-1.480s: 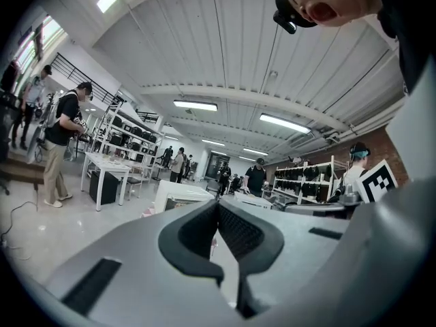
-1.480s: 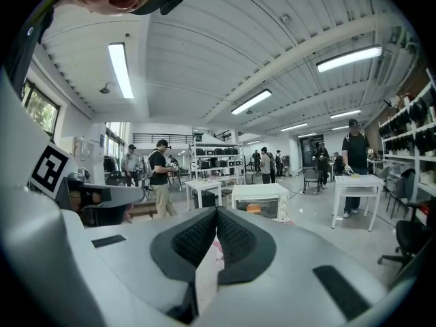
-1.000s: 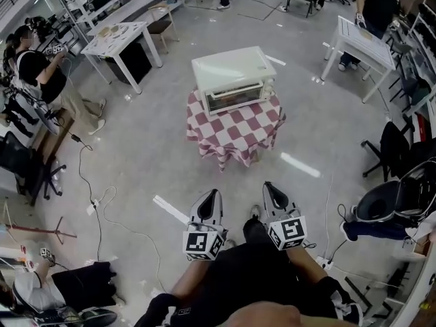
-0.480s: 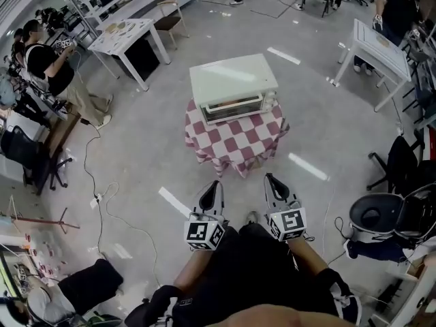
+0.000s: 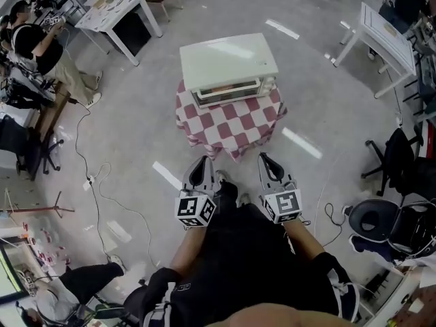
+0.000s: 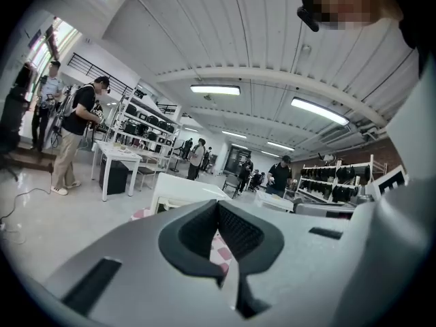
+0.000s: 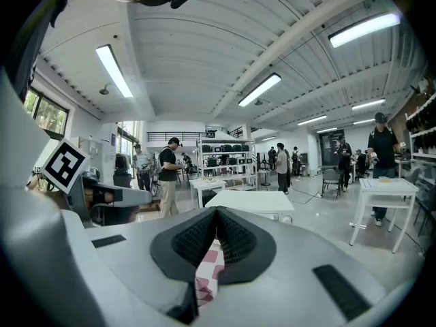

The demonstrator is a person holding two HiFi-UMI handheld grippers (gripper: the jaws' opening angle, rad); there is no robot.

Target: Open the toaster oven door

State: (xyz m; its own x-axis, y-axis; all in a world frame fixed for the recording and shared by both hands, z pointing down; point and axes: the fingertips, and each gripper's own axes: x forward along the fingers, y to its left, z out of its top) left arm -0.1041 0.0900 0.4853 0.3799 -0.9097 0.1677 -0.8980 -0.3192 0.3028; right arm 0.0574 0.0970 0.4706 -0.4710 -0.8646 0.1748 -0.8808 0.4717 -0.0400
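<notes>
Left gripper (image 5: 202, 161): jaws closed flat together, nothing between them. Right gripper (image 5: 263, 157): jaws likewise pressed shut and empty. The two are held side by side, apart from one another.

The toaster oven (image 5: 228, 60) stands ahead of both sets of fingertips, well apart from them, on a red-and-white checkered tablecloth (image 5: 228, 125). Its door (image 5: 228, 92) faces the fingertips and is closed. The cloth's near edge lies nearer the fingertips than the oven does. Neither gripper touches oven or cloth.
</notes>
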